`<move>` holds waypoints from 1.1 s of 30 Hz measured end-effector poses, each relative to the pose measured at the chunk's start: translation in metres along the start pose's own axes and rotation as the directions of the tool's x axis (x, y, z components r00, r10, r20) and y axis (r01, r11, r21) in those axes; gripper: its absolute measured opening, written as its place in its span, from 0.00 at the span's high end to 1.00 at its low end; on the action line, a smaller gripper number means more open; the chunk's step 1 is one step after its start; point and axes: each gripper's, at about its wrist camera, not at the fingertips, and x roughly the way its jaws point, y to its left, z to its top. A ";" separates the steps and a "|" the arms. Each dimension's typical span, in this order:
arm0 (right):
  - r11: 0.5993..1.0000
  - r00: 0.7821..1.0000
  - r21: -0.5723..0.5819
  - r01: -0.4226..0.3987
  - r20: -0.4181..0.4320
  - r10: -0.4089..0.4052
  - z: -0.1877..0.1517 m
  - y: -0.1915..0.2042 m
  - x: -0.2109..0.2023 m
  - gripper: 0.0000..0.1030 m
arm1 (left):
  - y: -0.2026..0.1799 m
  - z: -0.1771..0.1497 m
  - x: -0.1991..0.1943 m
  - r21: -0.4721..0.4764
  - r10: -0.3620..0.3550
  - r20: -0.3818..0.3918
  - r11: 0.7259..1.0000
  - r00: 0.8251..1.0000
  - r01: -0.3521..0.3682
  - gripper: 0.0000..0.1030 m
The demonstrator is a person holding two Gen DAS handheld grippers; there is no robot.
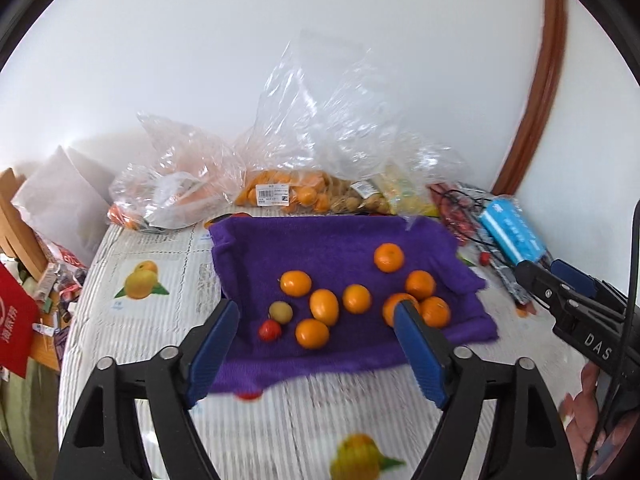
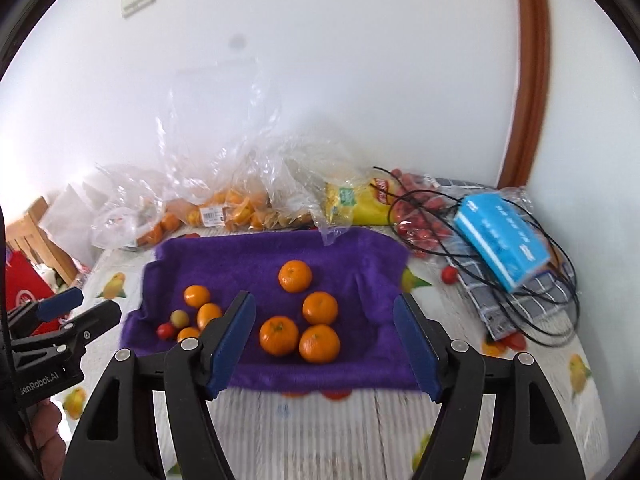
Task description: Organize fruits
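A purple towel (image 1: 320,236) (image 2: 248,256) lies on the table with several oranges on it, such as one at the back (image 1: 389,257) (image 2: 295,276). A small tan fruit (image 1: 280,312) (image 2: 179,318) and a small red fruit (image 1: 270,330) (image 2: 165,331) lie at the towel's left front. My left gripper (image 1: 318,316) is open and empty, above the towel's front edge. My right gripper (image 2: 325,312) is open and empty, with two oranges (image 2: 279,336) between its fingers in view. Each gripper shows at the edge of the other's view (image 1: 560,280) (image 2: 76,306).
Clear plastic bags of oranges (image 1: 280,192) (image 2: 224,208) and other produce stand behind the towel against the wall. A yellow snack bag (image 2: 360,200), red fruits in a bag (image 2: 420,216), a blue box (image 1: 512,232) (image 2: 500,236), black cable and a checked cloth (image 2: 520,296) lie at right.
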 end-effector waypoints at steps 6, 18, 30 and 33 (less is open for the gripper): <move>1.000 1.000 0.029 0.010 0.004 -0.010 -0.016 -0.010 -0.052 0.20 | -0.012 -0.021 -0.057 0.005 -0.010 0.066 1.000 0.998 0.009 0.10; 0.999 0.999 0.038 0.011 0.035 -0.012 -0.061 -0.024 -0.122 0.07 | -0.038 -0.063 -0.126 0.027 -0.002 0.136 1.000 0.991 -0.001 0.06; 1.000 0.996 0.005 0.010 0.086 -0.010 -0.080 -0.020 -0.155 0.00 | -0.045 -0.079 -0.146 0.027 0.037 0.165 0.999 0.986 -0.042 0.05; 1.000 0.996 0.009 0.010 0.090 -0.011 -0.082 -0.020 -0.158 0.00 | -0.043 -0.082 -0.149 0.023 0.039 0.167 0.999 0.985 -0.043 0.05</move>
